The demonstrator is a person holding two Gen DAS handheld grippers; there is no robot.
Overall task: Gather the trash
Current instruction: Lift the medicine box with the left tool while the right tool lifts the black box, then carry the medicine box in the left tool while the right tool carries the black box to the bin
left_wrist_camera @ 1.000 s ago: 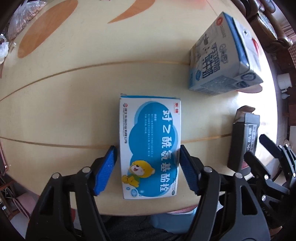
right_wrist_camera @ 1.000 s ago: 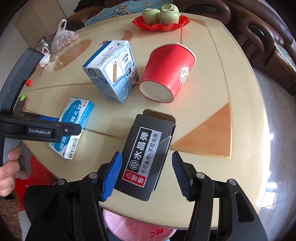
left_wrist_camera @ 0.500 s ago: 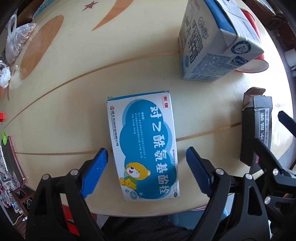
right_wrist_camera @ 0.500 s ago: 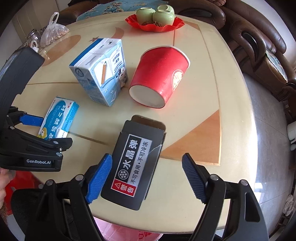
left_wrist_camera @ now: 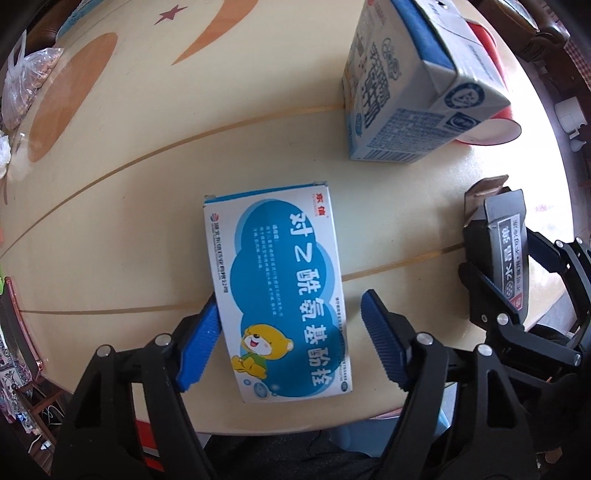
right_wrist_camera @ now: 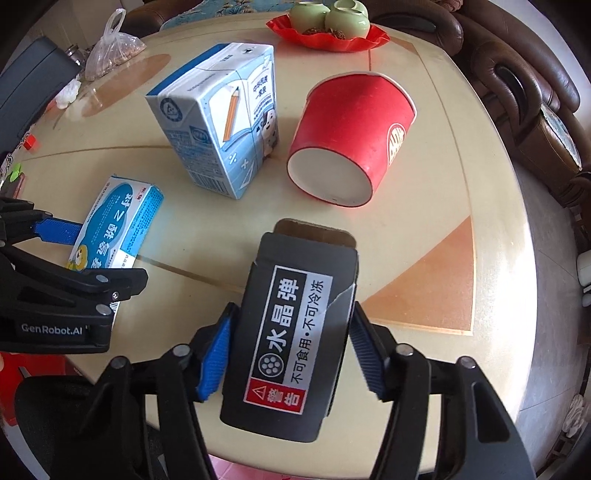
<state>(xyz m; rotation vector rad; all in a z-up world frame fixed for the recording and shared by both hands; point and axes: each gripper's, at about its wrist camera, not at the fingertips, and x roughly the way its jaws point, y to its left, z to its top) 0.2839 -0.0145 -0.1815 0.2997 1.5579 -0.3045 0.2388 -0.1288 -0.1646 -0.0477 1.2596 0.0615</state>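
Note:
A blue and white medicine box (left_wrist_camera: 284, 295) lies flat on the cream table (left_wrist_camera: 147, 206). My left gripper (left_wrist_camera: 290, 306) points down over it with its jaws closing. The left pad touches the box's edge and the right pad stands a little clear. A black carton with a warning label (right_wrist_camera: 291, 325) lies near the table's front edge. My right gripper (right_wrist_camera: 288, 332) is closing on it, both blue pads against its sides. The left wrist view shows that carton (left_wrist_camera: 506, 254) between the right gripper's fingers (left_wrist_camera: 484, 291).
A blue and white milk carton (right_wrist_camera: 221, 122) stands mid-table beside a red paper cup (right_wrist_camera: 354, 129) lying on its side. At the back are a red dish of green cups (right_wrist_camera: 328, 26) and a plastic bag (right_wrist_camera: 110, 51). A brown sofa (right_wrist_camera: 517, 74) is at the right.
Both grippers spread their jaws wider, then narrowed them again around their boxes. The left gripper sank closer to the medicine box.

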